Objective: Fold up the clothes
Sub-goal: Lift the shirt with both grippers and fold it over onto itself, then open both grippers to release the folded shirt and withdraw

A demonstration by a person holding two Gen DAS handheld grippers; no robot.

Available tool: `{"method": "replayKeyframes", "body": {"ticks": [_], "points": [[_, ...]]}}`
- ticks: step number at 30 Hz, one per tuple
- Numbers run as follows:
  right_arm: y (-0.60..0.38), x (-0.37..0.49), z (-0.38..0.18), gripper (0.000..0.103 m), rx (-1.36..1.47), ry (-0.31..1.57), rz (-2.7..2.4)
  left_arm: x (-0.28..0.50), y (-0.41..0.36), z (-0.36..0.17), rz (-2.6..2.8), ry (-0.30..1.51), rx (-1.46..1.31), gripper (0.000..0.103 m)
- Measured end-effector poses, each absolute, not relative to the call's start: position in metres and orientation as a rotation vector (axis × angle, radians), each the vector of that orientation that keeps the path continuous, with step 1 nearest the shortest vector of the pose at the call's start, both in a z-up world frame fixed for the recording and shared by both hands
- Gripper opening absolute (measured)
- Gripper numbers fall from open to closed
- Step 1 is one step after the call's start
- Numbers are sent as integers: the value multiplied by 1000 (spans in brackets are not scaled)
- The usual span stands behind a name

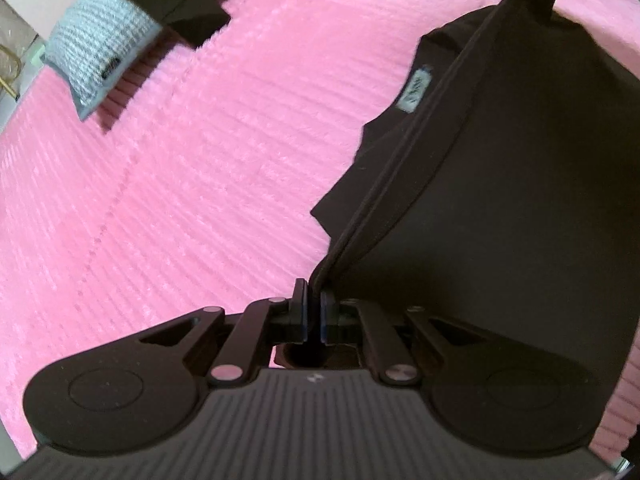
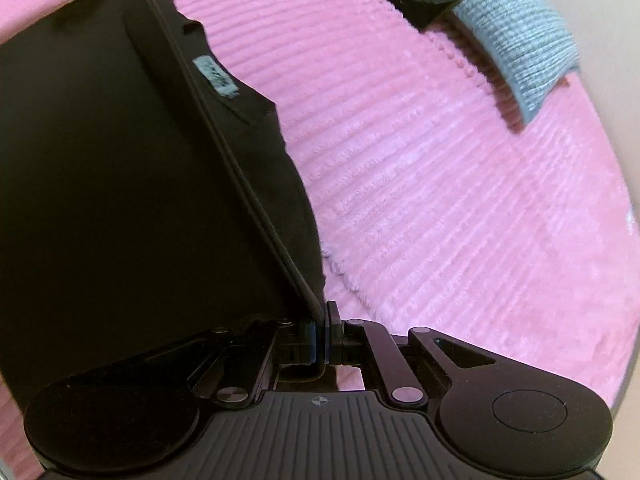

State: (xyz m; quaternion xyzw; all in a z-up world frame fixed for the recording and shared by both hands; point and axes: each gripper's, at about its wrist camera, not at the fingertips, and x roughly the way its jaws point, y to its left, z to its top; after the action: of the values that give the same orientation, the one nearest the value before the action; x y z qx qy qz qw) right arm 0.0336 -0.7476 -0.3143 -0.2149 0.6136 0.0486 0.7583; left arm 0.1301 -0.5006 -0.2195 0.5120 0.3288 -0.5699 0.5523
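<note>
Black shirt [image 1: 520, 184] hangs stretched between both tools above a pink ribbed blanket [image 1: 180, 184], its blue neck label [image 1: 416, 90] showing. Left gripper [image 1: 314, 300] and right gripper [image 2: 322, 320] each pinch its edge tight. At ten o'clock in the left view lies a grey-blue pillow [image 1: 92, 48].

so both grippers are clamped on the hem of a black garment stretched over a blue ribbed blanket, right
Not quite: the blanket is pink, not blue, as both wrist views show. The rest holds: the left hand-held gripper and the right hand-held gripper are each shut on the edge of the black garment.
</note>
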Motion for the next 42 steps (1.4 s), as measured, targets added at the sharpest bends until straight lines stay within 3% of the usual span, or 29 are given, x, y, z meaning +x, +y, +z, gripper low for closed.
{"method": "replayKeyframes", "body": {"ticks": [9, 11, 12, 13, 14, 15, 23, 30, 34, 42], "points": [[-781, 50, -350, 2, -320, 1311, 57, 148, -519, -262, -1296, 821, 1199, 4], [-784, 49, -353, 2, -281, 1301, 30, 152, -519, -262, -1267, 826, 1175, 10], [-786, 47, -352, 7, -253, 1291, 2, 154, -518, -260, -1245, 825, 1165, 16], [-789, 46, -350, 19, -223, 1279, -27, 157, -517, -258, -1220, 822, 1156, 22], [-794, 43, -345, 56, -209, 1253, -103, 160, -515, -255, -1189, 812, 1156, 22], [-801, 39, -340, 76, -166, 1223, -160, 164, -512, -252, -1158, 806, 1157, 22], [-822, -5, -311, 76, 191, 1071, -343, 169, -475, -222, -1040, 780, 1123, 22], [-878, -3, -295, 76, 565, 985, -276, 128, -464, -235, -1109, 796, 1186, 22], [-909, -13, -276, 76, 761, 840, -335, 127, -464, -237, -1085, 833, 1138, 20], [-871, -17, -255, 76, 579, 911, -312, 148, -462, -228, -978, 938, 913, 23]]}}
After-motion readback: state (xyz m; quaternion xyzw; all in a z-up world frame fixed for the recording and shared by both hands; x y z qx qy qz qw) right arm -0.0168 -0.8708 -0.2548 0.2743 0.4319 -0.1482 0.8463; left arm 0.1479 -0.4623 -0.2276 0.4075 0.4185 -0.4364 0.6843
